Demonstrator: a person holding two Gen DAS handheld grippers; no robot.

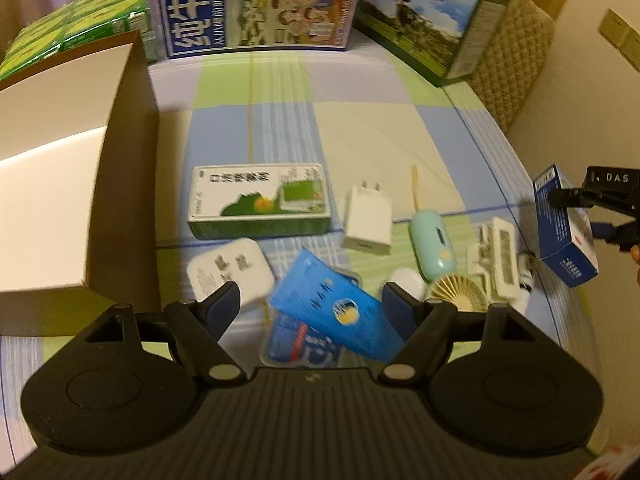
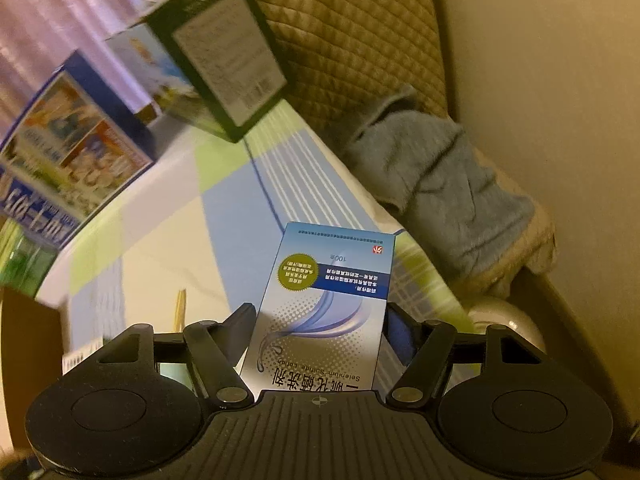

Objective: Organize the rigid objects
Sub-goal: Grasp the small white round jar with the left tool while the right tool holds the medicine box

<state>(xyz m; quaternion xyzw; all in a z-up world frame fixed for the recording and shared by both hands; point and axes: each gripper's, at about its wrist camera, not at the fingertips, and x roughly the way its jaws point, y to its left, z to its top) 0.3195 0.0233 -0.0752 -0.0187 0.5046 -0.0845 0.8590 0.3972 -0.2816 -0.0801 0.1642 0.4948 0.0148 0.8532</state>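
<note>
So, quick look from my end. My right gripper (image 2: 318,332) is pinching a blue and white carton (image 2: 320,304) by its two long sides, and the print reads fine even upside down: "Selenium Sulfide Lotion", "100", plus a green seal and rows of Chinese text. In the left wrist view that same carton (image 1: 564,226) sits off at the right edge, clamped in the black fingers, with "DAS" printed in white on the gripper body. It looks lifted just off the checked bedsheet (image 1: 360,120), though I can't be sure from this angle.

My left gripper (image 1: 314,304) is spread wide and tilted steeply down over the pile, touching nothing. Right between its fingers lies a bright blue packet (image 1: 336,308) with a round logo; the blur kills the lettering. Around it: a green and white medicine box (image 1: 258,202) with Chinese characters, a white plug adapter (image 1: 230,270), a white charger (image 1: 368,218), a mint green case (image 1: 432,246) and a small folding fan (image 1: 456,292).

A plain brown cardboard box (image 1: 68,184) stands at the left. Along the far edge are green drink cartons (image 1: 80,20), a big blue milk case (image 1: 256,4) with large white Chinese characters, and a dark green case (image 1: 432,16) showing a cow.
</note>
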